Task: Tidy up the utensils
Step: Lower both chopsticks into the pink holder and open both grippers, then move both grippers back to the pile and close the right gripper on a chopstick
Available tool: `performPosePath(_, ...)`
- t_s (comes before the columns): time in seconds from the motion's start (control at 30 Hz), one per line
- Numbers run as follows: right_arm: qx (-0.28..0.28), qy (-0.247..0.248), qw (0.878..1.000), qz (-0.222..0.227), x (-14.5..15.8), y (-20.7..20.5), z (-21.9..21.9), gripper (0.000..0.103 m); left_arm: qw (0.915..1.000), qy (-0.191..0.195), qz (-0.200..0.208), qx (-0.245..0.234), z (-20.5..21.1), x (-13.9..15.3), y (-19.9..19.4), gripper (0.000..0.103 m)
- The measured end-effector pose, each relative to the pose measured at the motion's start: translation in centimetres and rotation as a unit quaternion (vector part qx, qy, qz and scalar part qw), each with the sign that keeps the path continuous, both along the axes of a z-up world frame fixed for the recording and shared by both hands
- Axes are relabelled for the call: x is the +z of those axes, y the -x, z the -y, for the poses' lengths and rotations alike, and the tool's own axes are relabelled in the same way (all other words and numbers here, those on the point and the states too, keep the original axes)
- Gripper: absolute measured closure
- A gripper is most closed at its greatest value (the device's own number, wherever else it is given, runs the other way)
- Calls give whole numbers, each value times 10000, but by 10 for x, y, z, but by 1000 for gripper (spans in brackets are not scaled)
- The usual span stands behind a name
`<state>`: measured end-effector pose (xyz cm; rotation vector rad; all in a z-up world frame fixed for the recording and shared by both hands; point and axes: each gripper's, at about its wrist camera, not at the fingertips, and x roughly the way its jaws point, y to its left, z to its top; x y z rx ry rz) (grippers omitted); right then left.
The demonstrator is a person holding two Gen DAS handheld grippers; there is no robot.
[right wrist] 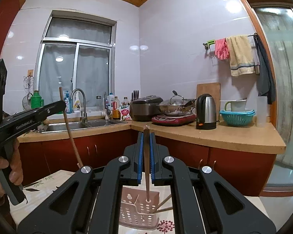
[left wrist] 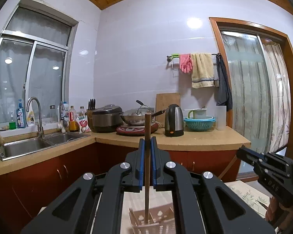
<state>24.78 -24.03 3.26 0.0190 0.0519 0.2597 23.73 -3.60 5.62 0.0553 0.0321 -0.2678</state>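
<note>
My left gripper [left wrist: 147, 142] is shut on a brown chopstick [left wrist: 147, 124] that stands upright, its lower end hanging at the pink perforated utensil holder [left wrist: 160, 222] below. My right gripper [right wrist: 146, 136] is shut on a second chopstick [right wrist: 147, 185], also upright, with its tip over a hole in the holder [right wrist: 134, 212]. In the right wrist view the left gripper [right wrist: 61, 104] comes in from the left with its chopstick [right wrist: 70, 136] slanting down. The right gripper [left wrist: 240, 153] shows at the right edge of the left wrist view. Loose chopsticks [right wrist: 164, 202] lie beside the holder.
The holder sits on a table with a floral cloth [right wrist: 43, 183]. Beyond it runs an L-shaped counter [right wrist: 234, 136] with a sink [right wrist: 78, 125], rice cooker [right wrist: 146, 107], wok [right wrist: 175, 105], kettle [right wrist: 206, 111] and a teal colander [right wrist: 237, 117]. A person's hand [right wrist: 15, 167] grips the left handle.
</note>
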Motion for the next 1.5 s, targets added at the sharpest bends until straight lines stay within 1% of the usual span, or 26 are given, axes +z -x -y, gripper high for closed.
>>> performPosePath(0.1,23,21,10000,-53,-6,-12,-4,96,10000,25,29,8,2,-4,-10,96)
performPosePath(0.27,57,-11,9995,-309,-26,-32,-6,96,9998,-23,-158,77,4,-26,-27,96)
performPosePath(0.4,60,35,9984,-561,-47,-40,-7,96,9991,-78,-408,117,4,-49,-35,96)
performPosePath(0.57,132,77,9959,-891,-68,-47,-10,96,9962,-74,-857,128,2,-77,-44,96)
performPosePath(0.6,141,99,9955,-935,-71,-47,-11,96,9958,-76,-899,139,2,-80,-44,95)
performPosePath(0.67,136,129,9951,-968,-74,-44,-13,92,9947,-118,-1007,152,2,-87,-41,90)
performPosePath(0.73,118,150,9952,-963,-74,-38,-12,82,9943,-133,-1050,153,3,-89,-36,72)
performPosePath(0.8,83,185,9957,-906,-72,-27,-11,80,9943,-154,-1040,178,4,-90,-26,64)
performPosePath(0.83,65,193,9959,-886,-71,-23,-9,77,9943,-164,-1037,180,4,-90,-24,61)
performPosePath(0.93,36,170,9961,-864,-66,-8,-4,77,9938,-189,-1076,202,4,-91,-12,57)
performPosePath(1.07,-52,164,9961,-861,-65,16,4,77,9917,-102,-1260,219,2,-97,6,55)
performPosePath(1.2,-171,200,9949,-977,-75,45,11,77,9887,-76,-1476,247,1,-111,27,54)
performPosePath(1.27,-216,193,9942,-1038,-82,57,14,77,9873,-53,-1570,253,2,-117,35,54)
performPosePath(1.5,-320,156,9894,-1404,-121,101,24,77,9797,-79,-1977,331,2,-150,65,54)
